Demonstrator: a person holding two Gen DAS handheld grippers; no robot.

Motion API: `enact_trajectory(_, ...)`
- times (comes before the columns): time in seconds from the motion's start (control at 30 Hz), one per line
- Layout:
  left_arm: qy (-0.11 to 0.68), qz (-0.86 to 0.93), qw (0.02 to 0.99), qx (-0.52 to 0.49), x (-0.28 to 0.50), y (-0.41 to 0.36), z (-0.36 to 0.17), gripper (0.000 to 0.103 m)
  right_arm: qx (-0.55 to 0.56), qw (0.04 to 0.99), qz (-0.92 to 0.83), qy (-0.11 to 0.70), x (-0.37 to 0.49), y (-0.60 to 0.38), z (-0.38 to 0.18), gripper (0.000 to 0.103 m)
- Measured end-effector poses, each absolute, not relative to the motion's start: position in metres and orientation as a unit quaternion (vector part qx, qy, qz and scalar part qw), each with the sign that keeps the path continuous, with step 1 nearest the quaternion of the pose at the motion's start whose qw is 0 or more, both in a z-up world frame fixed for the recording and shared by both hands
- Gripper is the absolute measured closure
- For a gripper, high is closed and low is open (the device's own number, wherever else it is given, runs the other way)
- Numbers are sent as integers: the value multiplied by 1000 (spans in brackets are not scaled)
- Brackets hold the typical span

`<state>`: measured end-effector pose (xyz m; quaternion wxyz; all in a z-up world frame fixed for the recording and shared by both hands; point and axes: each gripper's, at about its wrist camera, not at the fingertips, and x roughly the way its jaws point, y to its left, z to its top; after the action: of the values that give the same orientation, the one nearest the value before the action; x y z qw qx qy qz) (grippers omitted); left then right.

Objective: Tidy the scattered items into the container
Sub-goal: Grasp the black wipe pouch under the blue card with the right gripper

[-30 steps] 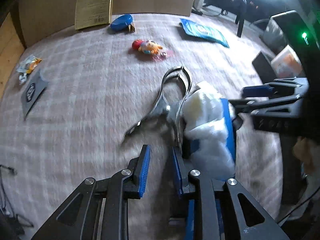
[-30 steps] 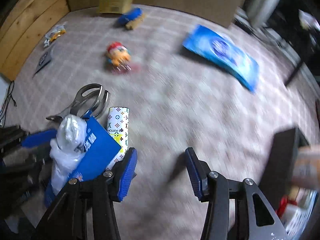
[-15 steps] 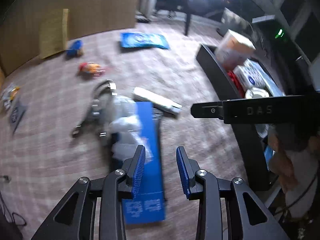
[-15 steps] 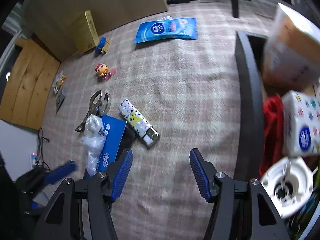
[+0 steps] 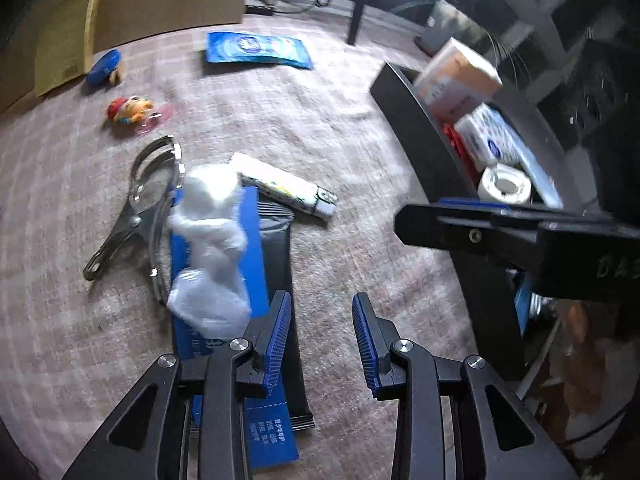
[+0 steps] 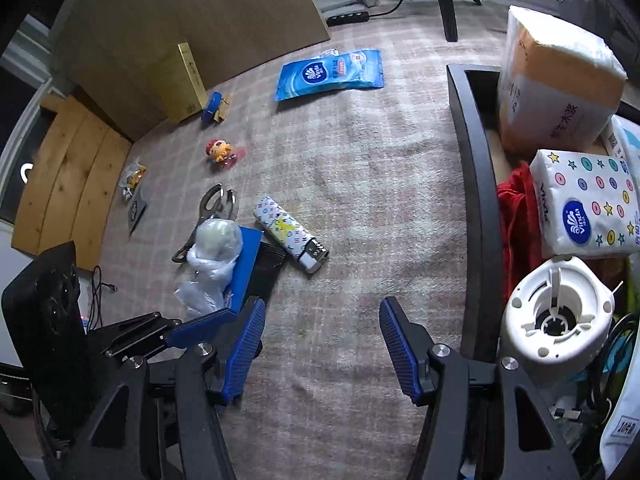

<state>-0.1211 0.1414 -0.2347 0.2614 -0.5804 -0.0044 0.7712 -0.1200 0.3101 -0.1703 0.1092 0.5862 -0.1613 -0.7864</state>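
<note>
Both claws hung empty with jaws parted, the left gripper [image 5: 320, 344] narrower, the right gripper [image 6: 320, 354] wider, each having just been opening; just beyond the left lay a blue booklet [image 5: 256, 248] mid-carpet [image 6: 360, 184] under a crumpled plastic bag [image 5: 212, 240]; the bag looked light, soft and slippery, best pinched at its bunched top; the container [image 6: 476, 216] at the carpet's right edge held a Vinda tissue pack [image 6: 584, 204].
</note>
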Motion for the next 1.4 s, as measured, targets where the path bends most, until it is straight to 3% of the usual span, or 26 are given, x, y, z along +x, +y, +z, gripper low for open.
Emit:
enact_trajectory(0.37,13,796,196,-572,-135,96,-238,68,594,98,-781,-168,-115,307,-178,47)
enact_trajectory(0.5,12,799,166,-578,-141,69,-244,58,600,104,-775,-171,-116,299,-185,47)
enact_trajectory(0.77,-7,781,220,-585,-124,73,-250,58,609,120,-759,-196,-116,282,-203,47)
enact_trajectory(0.97,-30,780,230,-581,-115,82,-251,52,614,132,-747,-218,-119,269,-219,48)
enact_trajectory(1.1,-53,775,245,-580,-106,86,-251,52,607,134,-754,-211,-117,263,-218,54)
enact_trajectory(1.2,-52,775,251,-577,-99,96,-251,51,616,154,-738,-228,-114,259,-224,71)
enact_trajectory(1.4,-86,770,256,-578,-92,105,-247,50,610,138,-751,-211,-101,262,-217,75)
